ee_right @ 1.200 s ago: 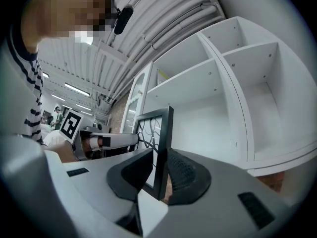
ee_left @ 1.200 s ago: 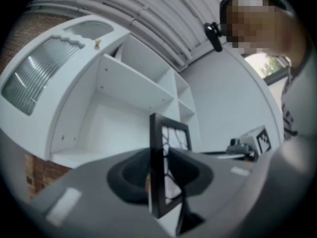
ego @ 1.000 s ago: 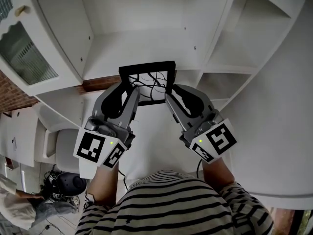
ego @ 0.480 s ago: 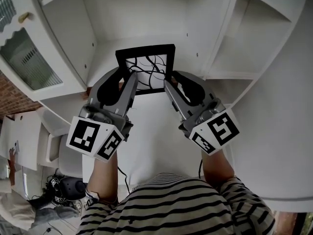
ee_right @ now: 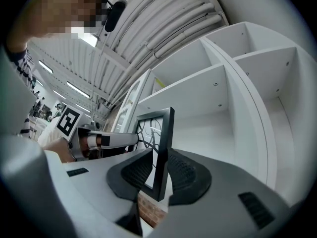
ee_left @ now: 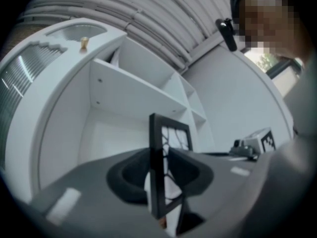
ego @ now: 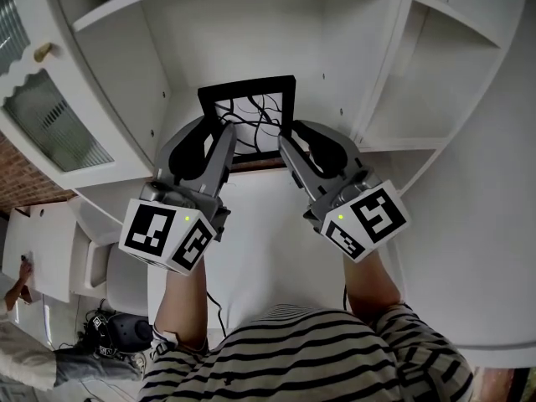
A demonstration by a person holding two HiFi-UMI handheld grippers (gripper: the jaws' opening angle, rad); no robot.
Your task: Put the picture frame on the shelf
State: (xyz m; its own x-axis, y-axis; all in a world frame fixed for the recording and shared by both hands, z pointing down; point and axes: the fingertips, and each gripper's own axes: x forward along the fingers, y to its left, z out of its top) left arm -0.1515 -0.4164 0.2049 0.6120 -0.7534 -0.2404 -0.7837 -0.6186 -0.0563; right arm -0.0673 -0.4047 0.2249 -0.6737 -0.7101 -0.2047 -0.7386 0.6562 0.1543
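The picture frame (ego: 249,120) is black, with a white picture of dark branching lines. It stands upright in front of the middle compartment of the white shelf unit (ego: 251,32), its lower edge just above the shelf board's front edge. My left gripper (ego: 219,138) is shut on the frame's left side and my right gripper (ego: 289,145) on its right side. In the left gripper view the frame (ee_left: 166,148) is edge-on between the dark pads (ee_left: 131,175). The right gripper view shows the frame (ee_right: 161,143) clamped the same way.
A cabinet door (ego: 46,115) with ribbed glass and a brass knob stands open on the left. More white compartments (ego: 452,65) lie to the right. Below the shelf is a white surface (ego: 260,241). A person (ego: 17,342) and dark gear (ego: 117,325) are at the lower left.
The head view has tipped upward, so more of the shelf shows. Both grippers keep their hold on the frame with hardly any movement.
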